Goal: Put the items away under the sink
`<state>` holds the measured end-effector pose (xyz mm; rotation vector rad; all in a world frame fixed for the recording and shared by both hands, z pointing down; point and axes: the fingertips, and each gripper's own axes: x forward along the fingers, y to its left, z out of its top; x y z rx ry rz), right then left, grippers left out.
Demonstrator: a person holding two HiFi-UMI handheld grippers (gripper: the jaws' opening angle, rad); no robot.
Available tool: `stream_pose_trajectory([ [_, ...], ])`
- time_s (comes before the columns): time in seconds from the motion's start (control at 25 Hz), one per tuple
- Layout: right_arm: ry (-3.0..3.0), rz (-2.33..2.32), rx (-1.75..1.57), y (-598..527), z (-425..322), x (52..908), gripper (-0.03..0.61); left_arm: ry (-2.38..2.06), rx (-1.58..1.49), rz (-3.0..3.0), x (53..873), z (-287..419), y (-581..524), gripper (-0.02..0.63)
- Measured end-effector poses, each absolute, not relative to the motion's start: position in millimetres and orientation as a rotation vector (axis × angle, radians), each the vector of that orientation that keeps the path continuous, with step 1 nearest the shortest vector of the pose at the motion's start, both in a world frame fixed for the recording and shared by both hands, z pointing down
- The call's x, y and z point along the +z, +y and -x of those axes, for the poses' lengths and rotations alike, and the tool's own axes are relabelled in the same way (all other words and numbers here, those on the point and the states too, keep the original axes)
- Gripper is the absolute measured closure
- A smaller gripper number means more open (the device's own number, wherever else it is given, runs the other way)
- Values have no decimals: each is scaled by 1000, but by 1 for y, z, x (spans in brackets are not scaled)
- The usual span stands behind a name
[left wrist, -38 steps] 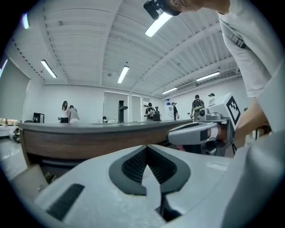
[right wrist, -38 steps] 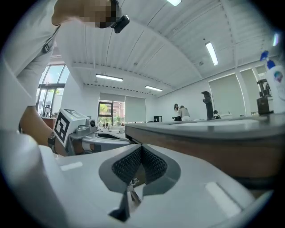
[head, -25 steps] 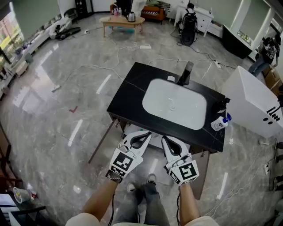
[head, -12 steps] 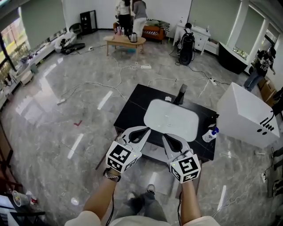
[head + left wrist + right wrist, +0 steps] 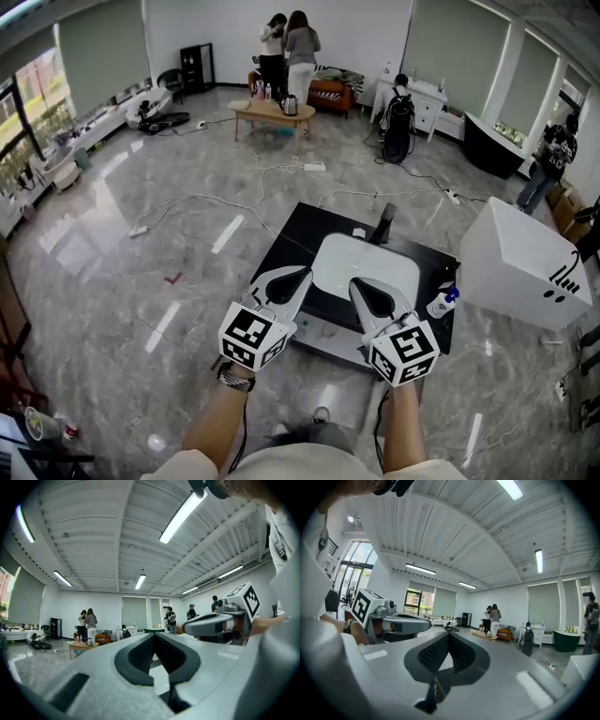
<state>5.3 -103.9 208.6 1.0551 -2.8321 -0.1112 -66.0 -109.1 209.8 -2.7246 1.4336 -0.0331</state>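
1. Sink [image 5: 364, 267], a white basin, sits in the black desk [image 5: 289, 236] ahead of the person. It looks smaller and farther off than a second ago, because the head view has lifted and takes in more of the room.
2. Spray bottle [image 5: 441, 303], with a blue head, stands at the desk's right edge near the white box [image 5: 516, 262], as it did before.
3. Left tool [image 5: 298, 274] is clenched on nothing, its jaw tips meeting. It now shows against the desk's front part, where a second ago it hung short of that edge.
4. Right tool [image 5: 361, 284] is likewise clenched and empty, just beside the left one, and has risen with it.
5. Two people [image 5: 289, 42] now show in full at the far low table [image 5: 267, 111].
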Motion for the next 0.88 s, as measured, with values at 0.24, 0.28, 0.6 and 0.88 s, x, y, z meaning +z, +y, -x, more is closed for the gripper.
stream_pose_trajectory([
  [0.24, -2868, -1057, -152, -97, -3, 174, 574, 1470, -10, 2659, 180, 80, -100, 606],
  [0.28, -2871, -1056, -157, -95, -2, 170, 574, 1472, -5, 2654, 176, 82, -98, 606],
  [0.6, -2833, -1116, -274, -84, 1, 154, 574, 1476, -4, 2612, 159, 89, -89, 606],
  [0.88, -2836, -1122, -226, -88, 4, 161, 574, 1475, -24, 2604, 160, 93, -86, 606],
])
